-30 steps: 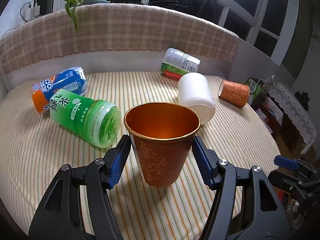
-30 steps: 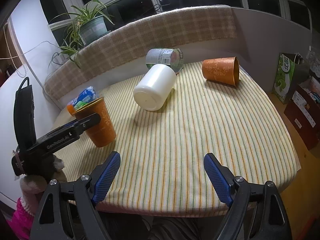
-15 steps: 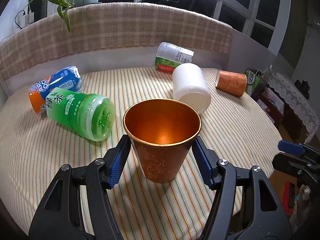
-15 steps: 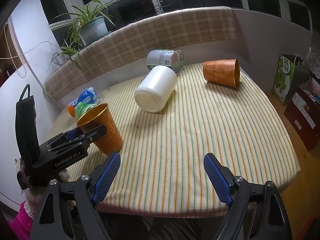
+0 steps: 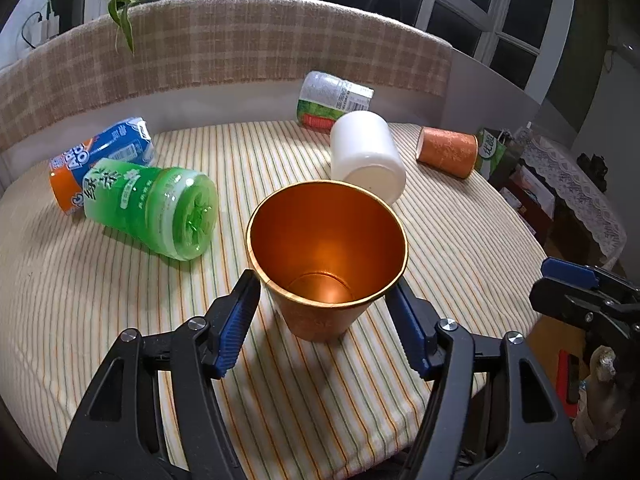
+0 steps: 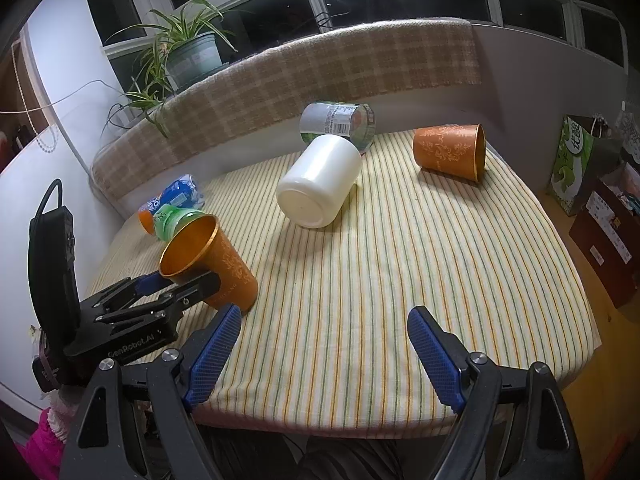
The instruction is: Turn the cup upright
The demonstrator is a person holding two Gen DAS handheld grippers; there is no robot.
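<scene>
An orange paper cup [image 5: 326, 264] stands mouth up on the striped tablecloth, leaning a little; it also shows in the right wrist view [image 6: 212, 258]. My left gripper [image 5: 326, 320] is open, its blue pads on either side of the cup with small gaps. A second orange cup [image 5: 448, 151] lies on its side at the far right, also in the right wrist view [image 6: 450, 152]. A white cup [image 5: 366, 160] lies on its side mid-table, also in the right wrist view [image 6: 318, 180]. My right gripper [image 6: 324, 356] is open and empty over the table's near edge.
A green bottle [image 5: 152, 208], a blue-orange bottle [image 5: 100, 160] and a clear green-labelled bottle [image 5: 330, 96] lie on the table [image 6: 400, 260]. A plaid-covered backrest [image 5: 240, 52] runs behind. Boxes and a green bag [image 6: 572, 160] stand off the right edge.
The left gripper has risen and tilted down, so the cup's inside bottom shows now. In the right wrist view the cup leans more. The right gripper has hardly moved.
</scene>
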